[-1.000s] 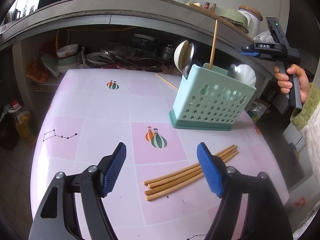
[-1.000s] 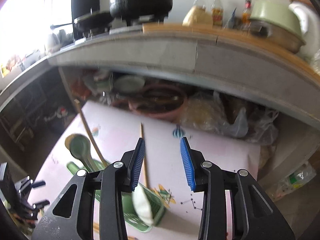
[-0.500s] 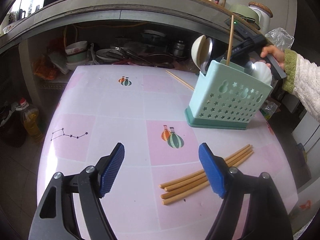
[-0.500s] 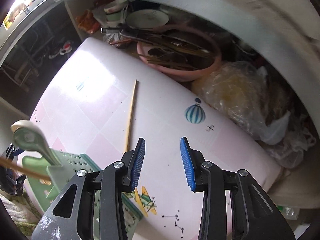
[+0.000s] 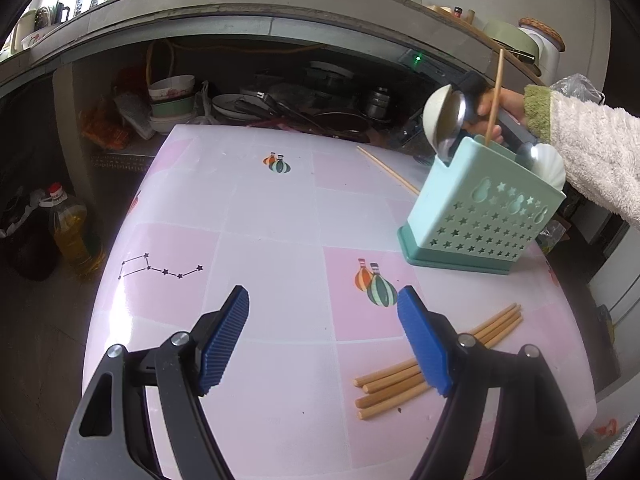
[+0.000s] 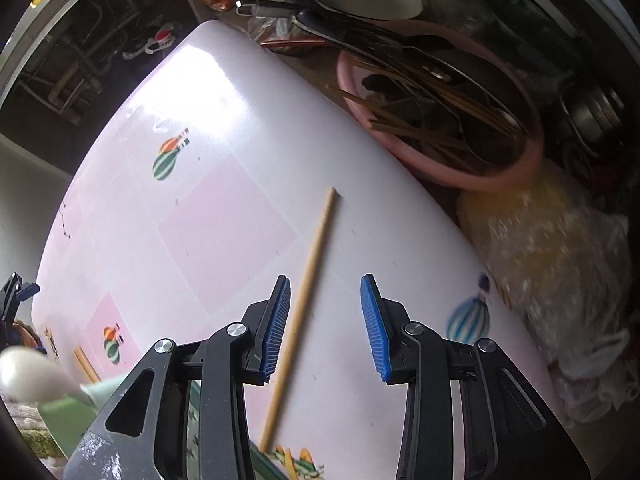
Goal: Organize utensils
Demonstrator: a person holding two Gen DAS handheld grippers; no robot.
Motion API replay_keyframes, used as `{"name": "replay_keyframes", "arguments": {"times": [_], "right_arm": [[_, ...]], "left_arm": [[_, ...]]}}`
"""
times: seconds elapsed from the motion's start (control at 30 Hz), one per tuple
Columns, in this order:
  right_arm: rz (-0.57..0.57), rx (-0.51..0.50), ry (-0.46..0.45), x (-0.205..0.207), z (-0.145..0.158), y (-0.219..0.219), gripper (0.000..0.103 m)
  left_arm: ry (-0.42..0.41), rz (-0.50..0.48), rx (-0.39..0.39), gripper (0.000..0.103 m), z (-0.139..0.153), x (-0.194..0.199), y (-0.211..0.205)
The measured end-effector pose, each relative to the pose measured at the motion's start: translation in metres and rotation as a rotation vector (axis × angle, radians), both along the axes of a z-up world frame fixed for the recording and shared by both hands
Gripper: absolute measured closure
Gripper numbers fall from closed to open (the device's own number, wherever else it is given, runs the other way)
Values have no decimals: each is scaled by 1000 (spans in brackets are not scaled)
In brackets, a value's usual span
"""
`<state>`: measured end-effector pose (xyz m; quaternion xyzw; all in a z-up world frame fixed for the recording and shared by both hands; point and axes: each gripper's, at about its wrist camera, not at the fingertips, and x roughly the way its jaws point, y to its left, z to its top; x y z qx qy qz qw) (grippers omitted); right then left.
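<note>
A mint green utensil holder [image 5: 486,216] stands on the pink table at the right, with spoons [image 5: 444,118] and one upright chopstick [image 5: 494,98] in it. A bundle of wooden chopsticks [image 5: 432,364] lies by my left gripper's right finger. My left gripper [image 5: 322,338] is open and empty above the table. A single chopstick [image 6: 306,292] lies on the table behind the holder. My right gripper [image 6: 324,324] is open above it, the chopstick passing just inside its left finger [image 6: 276,328].
A pink basin [image 6: 480,164] full of chopsticks and utensils sits past the table's far edge, with a plastic bag [image 6: 560,256] beside it. Bowls and plates [image 5: 172,96] fill the shelf under the counter. An oil bottle [image 5: 72,228] stands on the floor at left.
My right gripper has swung down behind the holder and come close over the single chopstick. My left gripper has drifted left, so the holder and chopstick bundle sit further right.
</note>
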<state>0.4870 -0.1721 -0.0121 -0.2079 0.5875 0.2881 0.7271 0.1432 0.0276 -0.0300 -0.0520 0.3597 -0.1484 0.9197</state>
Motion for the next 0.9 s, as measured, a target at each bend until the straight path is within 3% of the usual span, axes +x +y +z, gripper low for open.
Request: {"name": "replay_keyframes", "arguments": {"times": [0.23,0.57,0.7,0.83,0.9], "right_arm": [[54,-38,-2,10,-16,30,68],[57,-141,-41,6,-34,31,76],[58,-128,-16,5,-35,29,95],[26,-93,-14,3,-32,26,99],[14,-95,-55,2,-24,24,99]], "left_arm": [[14,25,-10,29,-5,5,10],[25,30,-18,29,-10,6,15],[27,38,-19,29,-10,6,16],[30,48,-28,29,-10,6,19],[28,50,-27,29,-9,6,20]]}}
